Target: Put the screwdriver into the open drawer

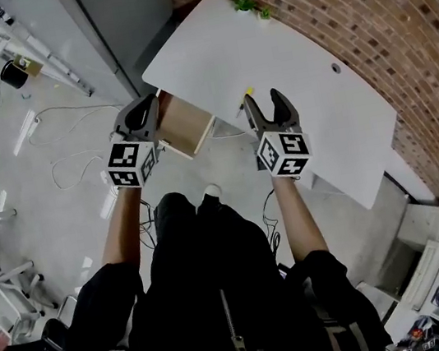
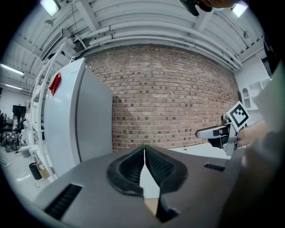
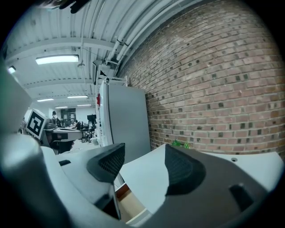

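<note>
Screwdriver (image 1: 242, 102), yellow-handled and thin, lies on the white table (image 1: 290, 50) close to its near edge, just left of the right hand-held gripper (image 1: 264, 101) and right of the open wooden drawer (image 1: 187, 123). It is small in the head view. Its long axis appears to run away from the person, with the handle at the far end.

The right hand-held gripper (image 3: 142, 165) is released, its jaws wide apart with nothing between them. It is clearly the nearer one, so the pick looks to fall to it with a short shift to the left. The left hand-held gripper (image 2: 144, 153) is clenched on nothing, its tips meeting, and hovers at the drawer's far-left corner (image 1: 144, 108).

Count: one screwdriver, one open drawer, one table, two hand-held grippers. Neither gripper view shows the screwdriver, which has yet to be picked up.
</note>
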